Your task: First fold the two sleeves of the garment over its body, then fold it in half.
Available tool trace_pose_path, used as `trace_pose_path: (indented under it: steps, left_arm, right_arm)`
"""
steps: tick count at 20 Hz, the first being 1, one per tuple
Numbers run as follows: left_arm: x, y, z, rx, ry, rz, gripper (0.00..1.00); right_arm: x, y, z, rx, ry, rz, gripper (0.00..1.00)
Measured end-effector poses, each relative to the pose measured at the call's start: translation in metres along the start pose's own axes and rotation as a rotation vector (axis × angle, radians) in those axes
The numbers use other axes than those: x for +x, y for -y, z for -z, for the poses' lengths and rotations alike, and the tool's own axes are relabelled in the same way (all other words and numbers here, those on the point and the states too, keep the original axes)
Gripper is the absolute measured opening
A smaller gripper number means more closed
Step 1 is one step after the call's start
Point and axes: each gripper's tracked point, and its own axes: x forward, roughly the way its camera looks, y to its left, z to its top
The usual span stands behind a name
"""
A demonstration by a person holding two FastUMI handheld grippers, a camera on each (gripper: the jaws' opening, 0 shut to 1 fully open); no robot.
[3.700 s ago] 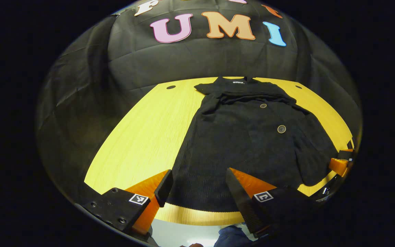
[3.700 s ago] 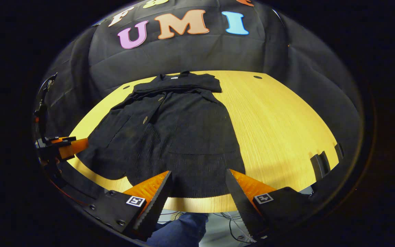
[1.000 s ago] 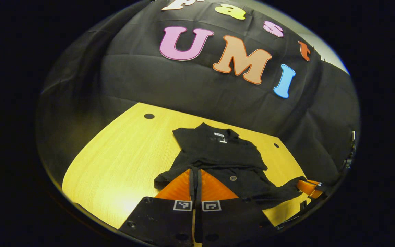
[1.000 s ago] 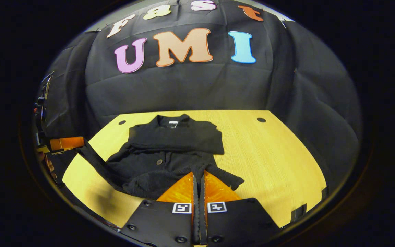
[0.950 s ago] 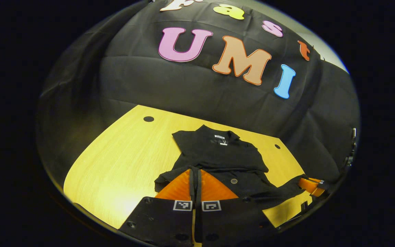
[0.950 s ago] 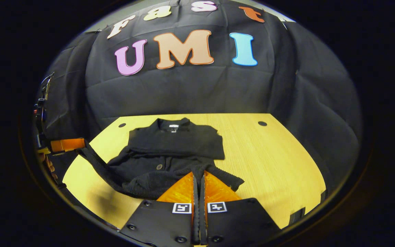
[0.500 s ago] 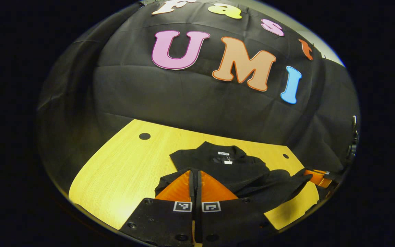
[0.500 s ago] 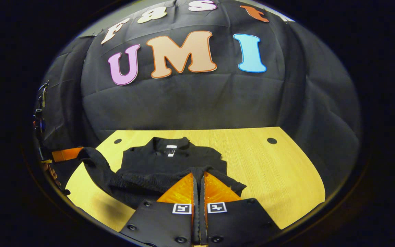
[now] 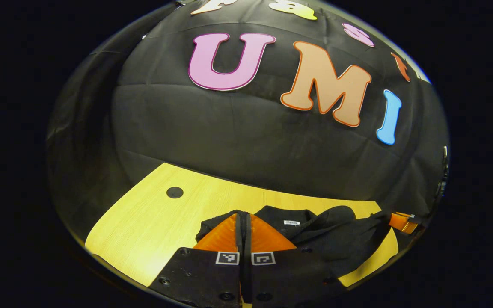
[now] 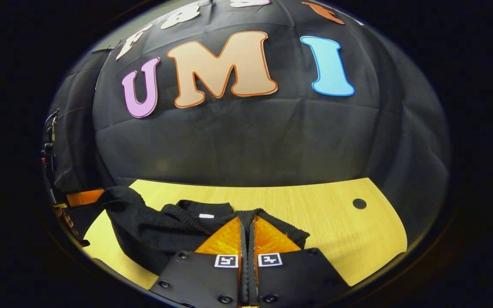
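Note:
A black knitted garment point(image 9: 328, 233) lies on the yellow wooden table point(image 9: 144, 226), its sleeves folded over its body. My left gripper point(image 9: 243, 218) is shut on the garment's hem at one corner, held up over the collar end with the white neck label point(image 9: 291, 222). In the right gripper view my right gripper point(image 10: 246, 222) is shut on the hem's other corner, and the garment point(image 10: 152, 231) sags in a fold between the two grippers. The left gripper point(image 10: 81, 197) and a hand show at the left edge there. The right gripper point(image 9: 402, 221) shows at the right edge of the left gripper view.
The black cloth wall point(image 10: 246, 141) stands close behind the table's far edge. Round cable holes sit in the tabletop point(image 9: 174, 192) point(image 10: 359, 203). Bare wood stretches to the left in the left gripper view and to the right point(image 10: 349, 239) in the right gripper view.
Both grippers shut on the hem near the front edge, then carried it up and forward over the body. Within the last second they moved on toward the collar, covering the buttons.

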Motion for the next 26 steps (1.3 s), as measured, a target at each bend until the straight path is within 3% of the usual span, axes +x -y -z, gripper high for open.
trace_pose_path:
  steps: [5,10,12,15,16,19,21,24,25,26]
  left_arm:
    - [0.053,-0.007,0.021,0.029,-0.046,-0.064,0.00]
    - [0.090,-0.008,0.048,0.027,-0.112,-0.116,0.00]
    - [0.095,-0.012,0.056,0.067,-0.129,-0.158,0.01]
    - [0.097,-0.010,0.050,0.087,-0.113,-0.179,0.15]
    - [0.097,-0.008,0.047,0.080,-0.096,-0.178,0.33]
    - [0.092,-0.014,0.035,0.098,-0.062,-0.224,0.84]
    - [0.083,-0.013,0.031,0.085,-0.052,-0.236,0.86]
    - [0.065,-0.013,0.025,0.036,-0.036,-0.245,0.89]
    - [0.055,-0.014,0.021,0.028,-0.023,-0.248,0.89]
    - [0.045,-0.015,0.015,0.023,-0.005,-0.249,0.89]
  right_arm:
    - [0.073,0.009,0.013,0.004,-0.062,-0.006,0.00]
    - [0.109,0.023,0.040,0.062,-0.137,-0.021,0.04]
    - [0.115,0.026,0.048,0.069,-0.162,-0.035,0.11]
    - [0.121,0.040,0.041,0.060,-0.137,-0.026,0.22]
    - [0.118,0.043,0.039,0.065,-0.129,-0.025,0.29]
    - [0.111,0.050,0.032,0.054,-0.108,-0.027,0.79]
    - [0.099,0.057,0.029,0.036,-0.109,-0.020,0.99]
    - [0.073,0.055,0.021,0.049,-0.074,-0.032,0.99]
    - [0.060,0.054,0.018,0.050,-0.058,-0.033,0.95]
    - [0.046,0.053,0.017,0.051,-0.038,-0.032,0.99]
